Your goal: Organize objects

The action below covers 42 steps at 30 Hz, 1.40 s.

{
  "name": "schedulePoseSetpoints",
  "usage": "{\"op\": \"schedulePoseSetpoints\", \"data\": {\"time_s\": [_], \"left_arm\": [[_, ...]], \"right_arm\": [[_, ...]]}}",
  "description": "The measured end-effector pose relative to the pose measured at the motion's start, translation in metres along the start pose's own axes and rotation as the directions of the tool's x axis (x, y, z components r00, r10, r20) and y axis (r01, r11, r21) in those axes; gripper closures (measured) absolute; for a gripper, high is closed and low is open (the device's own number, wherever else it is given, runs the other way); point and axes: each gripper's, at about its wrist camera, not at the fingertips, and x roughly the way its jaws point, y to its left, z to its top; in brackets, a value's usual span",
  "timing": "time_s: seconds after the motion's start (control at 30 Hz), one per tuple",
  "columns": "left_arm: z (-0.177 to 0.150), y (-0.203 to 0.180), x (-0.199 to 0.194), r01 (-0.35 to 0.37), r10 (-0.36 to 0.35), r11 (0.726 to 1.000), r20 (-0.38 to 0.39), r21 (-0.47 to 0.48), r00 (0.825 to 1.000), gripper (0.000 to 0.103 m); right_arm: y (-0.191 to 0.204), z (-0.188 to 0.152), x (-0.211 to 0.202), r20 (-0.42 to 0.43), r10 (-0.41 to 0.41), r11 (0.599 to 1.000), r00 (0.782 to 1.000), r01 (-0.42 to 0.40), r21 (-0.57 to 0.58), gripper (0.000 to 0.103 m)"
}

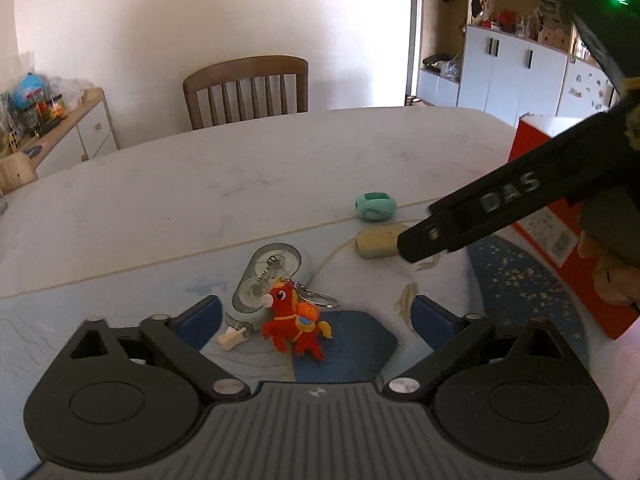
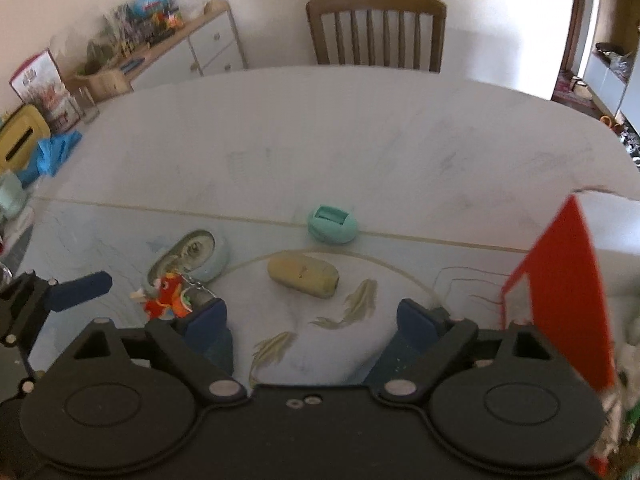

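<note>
Judging by the layout, we have barely begun: the red horse keychain [image 1: 294, 326], correction tape [image 1: 269, 278], beige case [image 2: 303, 274] and green sharpener [image 2: 332, 225] all lie loose on the surface [image 1: 200, 184], none visibly in the red box [image 1: 560, 224]. Our left gripper [image 1: 316, 314] and right gripper [image 2: 310, 318] both hover spread apart, holding nothing.

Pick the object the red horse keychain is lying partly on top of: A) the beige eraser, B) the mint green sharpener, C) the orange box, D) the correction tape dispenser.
D: the red horse keychain overlaps the lower end of the correction tape dispenser, while the other objects sit apart from it.
</note>
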Motion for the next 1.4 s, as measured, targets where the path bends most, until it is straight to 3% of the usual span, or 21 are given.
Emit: {"op": "schedulePoseSetpoints", "data": {"time_s": [0.17, 0.67, 0.83, 1.2, 1.4], "left_arm": [[-0.002, 0.003, 0.008, -0.009, 0.009, 1.000, -0.015, -0.008, 1.000, 0.025], [-0.010, 0.000, 0.017, -0.070, 0.071, 0.997, -0.020, 0.045, 0.997, 0.053], [-0.014, -0.007, 0.015, -0.092, 0.093, 0.992, -0.003, 0.089, 0.996, 0.067], [-0.016, -0.013, 0.013, -0.112, 0.111, 0.986, 0.011, 0.122, 0.994, 0.069], [-0.013, -0.008, 0.009, -0.089, 0.090, 0.991, -0.002, 0.100, 0.996, 0.069]], "right_arm": [[0.004, 0.004, 0.016, -0.027, -0.005, 0.999, 1.000, 0.004, -0.041, 0.016], [0.007, 0.012, 0.039, -0.049, -0.012, 0.996, 0.999, 0.008, -0.088, 0.026], [0.011, 0.012, 0.041, -0.039, -0.022, 0.993, 0.999, 0.017, -0.114, 0.040], [0.016, 0.011, 0.041, -0.040, -0.083, 0.983, 0.996, 0.075, -0.167, 0.076], [0.015, 0.001, 0.032, -0.038, -0.077, 0.983, 0.996, 0.069, -0.168, 0.081]]}}
